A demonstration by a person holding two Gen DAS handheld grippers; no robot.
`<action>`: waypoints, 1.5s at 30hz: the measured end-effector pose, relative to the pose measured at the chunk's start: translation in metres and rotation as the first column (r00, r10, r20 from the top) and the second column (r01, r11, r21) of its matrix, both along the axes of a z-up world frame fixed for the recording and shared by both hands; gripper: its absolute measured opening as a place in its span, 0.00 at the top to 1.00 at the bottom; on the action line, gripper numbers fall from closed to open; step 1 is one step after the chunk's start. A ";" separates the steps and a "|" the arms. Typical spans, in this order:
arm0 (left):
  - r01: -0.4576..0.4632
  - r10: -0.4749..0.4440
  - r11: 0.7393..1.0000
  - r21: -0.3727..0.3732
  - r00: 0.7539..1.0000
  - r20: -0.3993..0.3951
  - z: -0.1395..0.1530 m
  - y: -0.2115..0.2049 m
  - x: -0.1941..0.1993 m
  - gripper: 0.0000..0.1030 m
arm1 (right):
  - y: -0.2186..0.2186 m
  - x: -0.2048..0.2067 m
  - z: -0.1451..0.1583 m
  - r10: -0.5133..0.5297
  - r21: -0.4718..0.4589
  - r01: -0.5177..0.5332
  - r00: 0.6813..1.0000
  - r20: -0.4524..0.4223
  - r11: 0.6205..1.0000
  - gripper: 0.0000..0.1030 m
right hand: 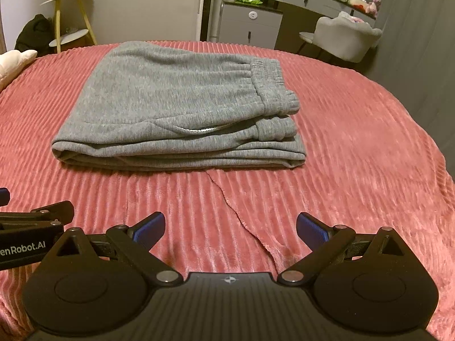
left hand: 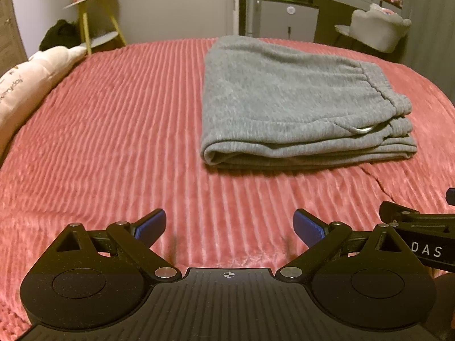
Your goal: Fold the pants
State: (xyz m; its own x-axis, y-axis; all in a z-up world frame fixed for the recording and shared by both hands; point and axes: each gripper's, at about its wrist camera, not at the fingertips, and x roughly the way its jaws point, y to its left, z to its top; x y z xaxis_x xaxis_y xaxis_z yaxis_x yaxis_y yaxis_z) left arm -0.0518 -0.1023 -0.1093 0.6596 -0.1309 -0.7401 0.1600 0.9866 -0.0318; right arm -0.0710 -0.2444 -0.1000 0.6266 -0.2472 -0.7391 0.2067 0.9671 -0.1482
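The grey pants (right hand: 176, 105) lie on the bed's pink ribbed blanket (right hand: 355, 156) as a compact stack of several layers, the elastic waistband (right hand: 273, 85) on top toward the right side and the rounded fold edge running along the near side. In the left wrist view the same stack sits ahead and to the right, well apart from the left tool (left hand: 229, 226); in the right wrist view it sits ahead and slightly left, well apart from the right tool (right hand: 231, 228). Both tools hang low over the blanket side by side, each with its blue pads spread wide and nothing between them. Judging by how the garment lies, the folding itself looks finished, and the step in hand seems to be the pull-back after the last fold. A pale strip, perhaps a pocket lining or drawstring (right hand: 199, 129), peeks out between the layers near the waistband, and the layers on the right end are a little staggered. If any further move is wanted, it would call for a light nudge or pinch at that right end to square the edges without dragging the upper layers off the stack. A pale pillow (left hand: 31, 85) rests at the bed's left edge, clear of the work.
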 end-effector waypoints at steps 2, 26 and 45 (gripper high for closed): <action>0.000 0.000 1.000 0.000 1.000 0.003 0.001 0.000 -0.001 0.03 | -0.001 0.000 0.000 -0.004 0.002 0.004 1.000 0.000 1.000 0.04; -0.003 0.003 1.000 0.002 1.000 0.002 0.000 0.001 0.000 0.03 | -0.003 -0.001 0.000 -0.011 0.019 0.011 1.000 -0.010 1.000 0.04; -0.009 0.009 1.000 -0.002 1.000 0.000 0.000 0.002 0.000 0.03 | -0.003 -0.001 -0.001 -0.014 0.026 0.014 1.000 -0.015 1.000 0.04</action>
